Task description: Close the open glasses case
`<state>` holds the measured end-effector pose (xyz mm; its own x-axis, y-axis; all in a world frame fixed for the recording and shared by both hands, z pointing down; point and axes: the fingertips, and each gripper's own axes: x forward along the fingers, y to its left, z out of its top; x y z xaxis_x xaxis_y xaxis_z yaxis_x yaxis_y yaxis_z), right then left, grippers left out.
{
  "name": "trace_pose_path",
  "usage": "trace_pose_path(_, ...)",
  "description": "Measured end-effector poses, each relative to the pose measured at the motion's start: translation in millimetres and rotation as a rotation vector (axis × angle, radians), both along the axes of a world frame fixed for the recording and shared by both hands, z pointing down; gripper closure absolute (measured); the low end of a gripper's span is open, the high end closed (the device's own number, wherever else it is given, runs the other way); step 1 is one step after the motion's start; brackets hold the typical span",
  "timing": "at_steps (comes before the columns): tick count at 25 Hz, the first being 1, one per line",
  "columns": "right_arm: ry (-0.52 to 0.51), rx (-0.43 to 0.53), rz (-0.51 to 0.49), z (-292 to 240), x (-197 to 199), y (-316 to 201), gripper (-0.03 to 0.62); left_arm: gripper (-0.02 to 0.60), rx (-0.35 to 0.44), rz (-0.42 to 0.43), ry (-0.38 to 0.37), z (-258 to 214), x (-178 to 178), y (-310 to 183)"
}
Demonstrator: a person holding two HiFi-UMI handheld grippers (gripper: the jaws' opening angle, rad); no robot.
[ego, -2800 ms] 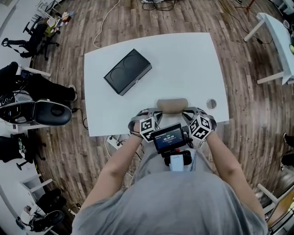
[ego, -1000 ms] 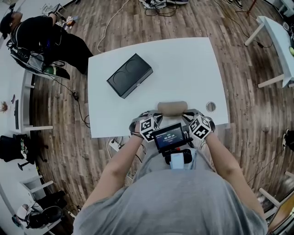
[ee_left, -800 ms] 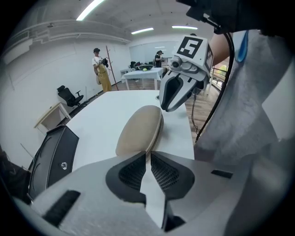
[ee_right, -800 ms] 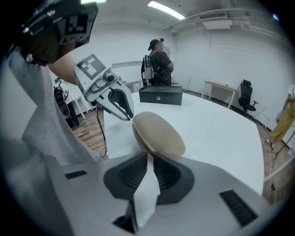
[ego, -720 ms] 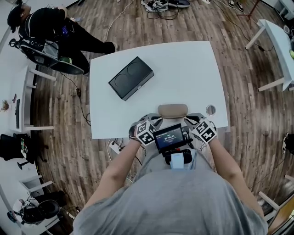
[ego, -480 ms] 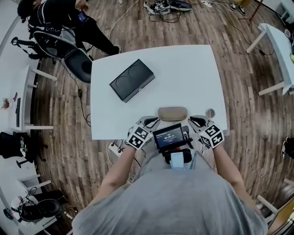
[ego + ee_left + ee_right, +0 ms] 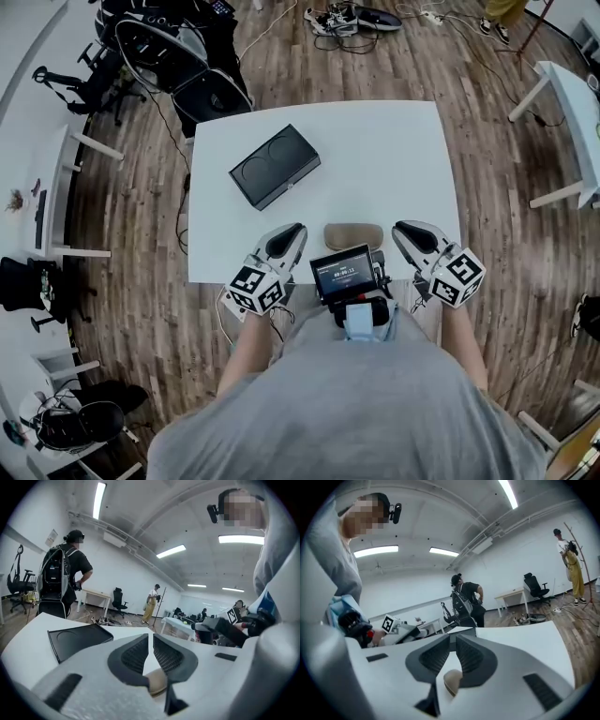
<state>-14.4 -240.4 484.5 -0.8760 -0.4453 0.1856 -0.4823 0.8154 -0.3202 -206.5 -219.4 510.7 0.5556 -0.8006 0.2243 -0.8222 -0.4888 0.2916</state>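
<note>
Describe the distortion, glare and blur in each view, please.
Head view: fisheye bows the table edges; light is even, picture sharp. Left gripper view: dark round vignette, the ceiling lamp glares, nearest foreground is soft. Right gripper view: same vignette, the lamp strip is overexposed.

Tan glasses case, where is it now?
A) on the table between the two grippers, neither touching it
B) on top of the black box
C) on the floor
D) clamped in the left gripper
A. In the head view the glasses case lies on the white table near its front edge, with the left gripper and right gripper set apart on either side of it.
</note>
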Motion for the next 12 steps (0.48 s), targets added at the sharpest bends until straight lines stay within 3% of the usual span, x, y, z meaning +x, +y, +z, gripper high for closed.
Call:
trace_pose_path(6,-0.11,0.086,-0.099,-61,-23,6,0.54,0.538,0.119,0.039,0.002,-51,1,-6)
trace_pose_path(12,-0.132,0.092,-0.112,-63,-28,3,0.54,0.538,0.136,0.045,0.039,-55,14,-8)
